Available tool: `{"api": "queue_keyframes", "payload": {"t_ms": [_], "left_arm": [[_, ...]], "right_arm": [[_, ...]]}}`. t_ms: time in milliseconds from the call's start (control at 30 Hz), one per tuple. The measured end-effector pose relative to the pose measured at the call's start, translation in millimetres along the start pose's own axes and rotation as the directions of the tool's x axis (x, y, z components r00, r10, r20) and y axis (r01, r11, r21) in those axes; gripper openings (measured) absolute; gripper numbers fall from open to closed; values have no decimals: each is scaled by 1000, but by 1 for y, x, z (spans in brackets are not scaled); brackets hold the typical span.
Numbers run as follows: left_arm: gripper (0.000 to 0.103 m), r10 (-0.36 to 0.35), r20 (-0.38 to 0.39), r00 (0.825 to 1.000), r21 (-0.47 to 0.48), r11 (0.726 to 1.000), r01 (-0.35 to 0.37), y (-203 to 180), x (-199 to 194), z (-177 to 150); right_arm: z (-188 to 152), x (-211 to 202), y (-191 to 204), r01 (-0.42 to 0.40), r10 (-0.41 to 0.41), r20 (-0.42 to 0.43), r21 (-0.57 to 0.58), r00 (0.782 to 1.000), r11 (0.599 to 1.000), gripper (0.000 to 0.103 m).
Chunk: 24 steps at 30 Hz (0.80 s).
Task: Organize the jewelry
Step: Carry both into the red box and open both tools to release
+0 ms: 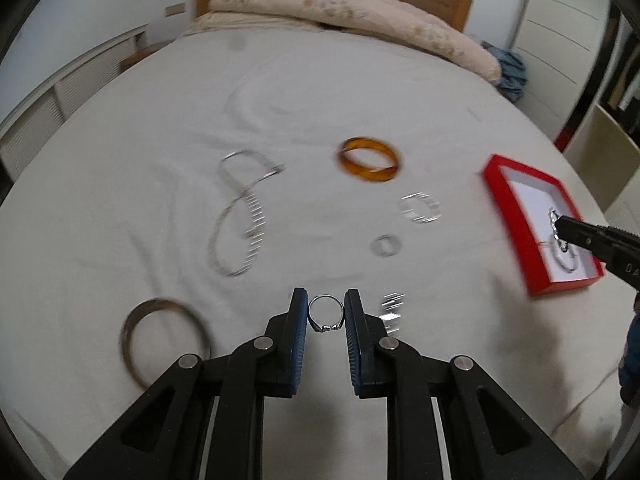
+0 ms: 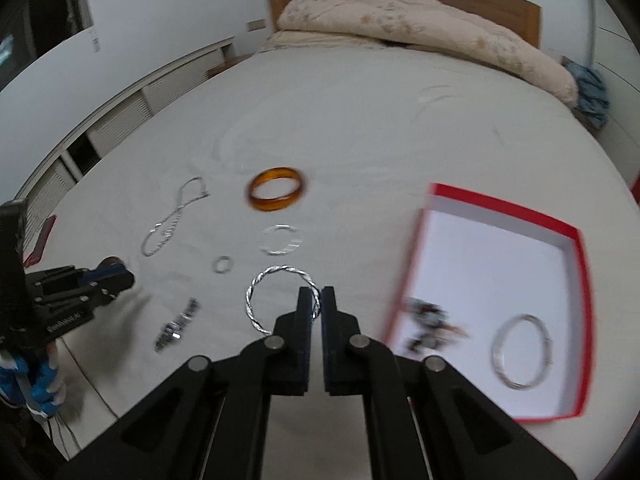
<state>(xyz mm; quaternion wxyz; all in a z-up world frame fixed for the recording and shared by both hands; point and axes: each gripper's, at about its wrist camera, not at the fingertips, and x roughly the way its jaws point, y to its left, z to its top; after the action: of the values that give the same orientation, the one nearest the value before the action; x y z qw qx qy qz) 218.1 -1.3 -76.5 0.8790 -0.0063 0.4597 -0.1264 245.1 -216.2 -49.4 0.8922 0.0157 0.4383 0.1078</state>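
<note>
My left gripper is shut on a small silver ring, held between its blue pads above the white bed sheet. My right gripper is shut on a twisted silver bangle and holds it left of the red box. In the left wrist view the right gripper hangs over the red box. The box holds a silver bangle and a dark beaded piece.
On the sheet lie an amber bangle, a silver chain necklace, a dark bangle, a clear ring, a small ring and a small clasp piece. A rumpled quilt lies at the headboard.
</note>
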Motion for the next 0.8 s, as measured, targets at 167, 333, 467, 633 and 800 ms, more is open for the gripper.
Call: {"api": "queue_keyframes", "payload": {"t_ms": [167, 333, 467, 633, 800], "left_arm": [[18, -89, 9, 996, 79, 993, 88, -59, 6, 23], [18, -185, -6, 983, 169, 968, 184, -131, 24, 51], [18, -237, -22, 971, 232, 944, 235, -186, 45, 74], [18, -241, -73, 968, 268, 930, 251, -237, 94, 97], [18, -201, -118, 973, 303, 925, 228, -259, 130, 101]], "right_arm": [[-11, -24, -57, 84, -84, 1, 48, 996, 995, 4], [-18, -31, -111, 150, -150, -11, 96, 989, 984, 4], [-12, -20, -145, 181, -180, -26, 113, 983, 977, 4], [-1, 13, -181, 194, -185, -85, 119, 979, 974, 4], [1, 39, -194, 206, -192, -141, 86, 971, 975, 4]]}}
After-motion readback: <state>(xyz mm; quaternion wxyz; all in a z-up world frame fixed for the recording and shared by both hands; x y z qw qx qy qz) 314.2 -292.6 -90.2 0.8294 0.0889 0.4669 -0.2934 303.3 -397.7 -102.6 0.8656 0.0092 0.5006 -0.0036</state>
